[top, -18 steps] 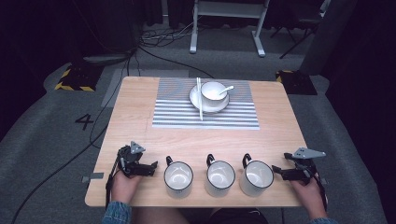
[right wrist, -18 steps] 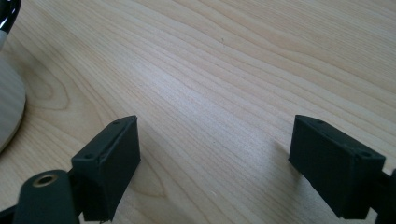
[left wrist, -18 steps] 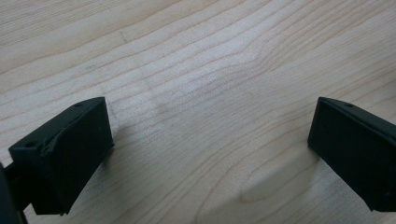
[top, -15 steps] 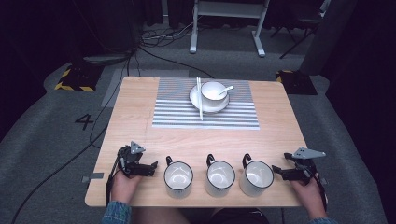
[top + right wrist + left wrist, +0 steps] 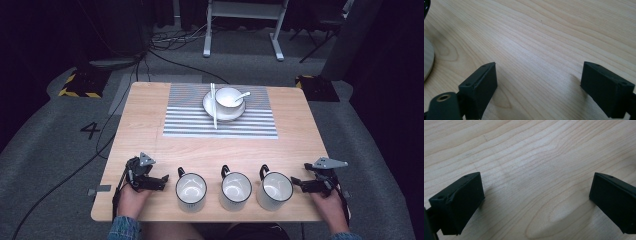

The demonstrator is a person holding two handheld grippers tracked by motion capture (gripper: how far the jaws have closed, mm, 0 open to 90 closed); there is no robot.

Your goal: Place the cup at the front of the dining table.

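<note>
A wooden tabletop (image 5: 150, 125) is seen from above, with a person's hands entering from the near edge. Three white mugs with black handles are lined up in a row along that near edge: the left mug (image 5: 190, 191), the middle mug (image 5: 235, 189) and the right mug (image 5: 274, 190). All three are upright and appear empty. The left gripper (image 5: 162, 181) is rested on the tabletop just beside the left mug, pointing toward it but apart from it. The right gripper (image 5: 296, 184) is rested just beside the right mug, likewise pointing at it without touching. Both grippers are spread wide, and nothing is held between the jaws of either.

Farther back, a striped placemat (image 5: 220, 127) is laid flat, and on it a saucer (image 5: 210, 106) carries a white bowl (image 5: 229, 98) with a spoon (image 5: 243, 94) resting in it. A pair of chopsticks (image 5: 213, 107) is laid across the saucer's left side.

Judged from this layout, no mug has been grasped or lifted yet, so the work appears to be at its very start, with everything left to do.

In the left gripper view, bare wood grain is seen between two widely parted black jaws. In the right gripper view, the same open stance is confirmed, and a pale curved edge, probably the right mug (image 5: 427, 61), is caught at the left border. The high view alone gives the mugs' order and the place setting beyond.
</note>
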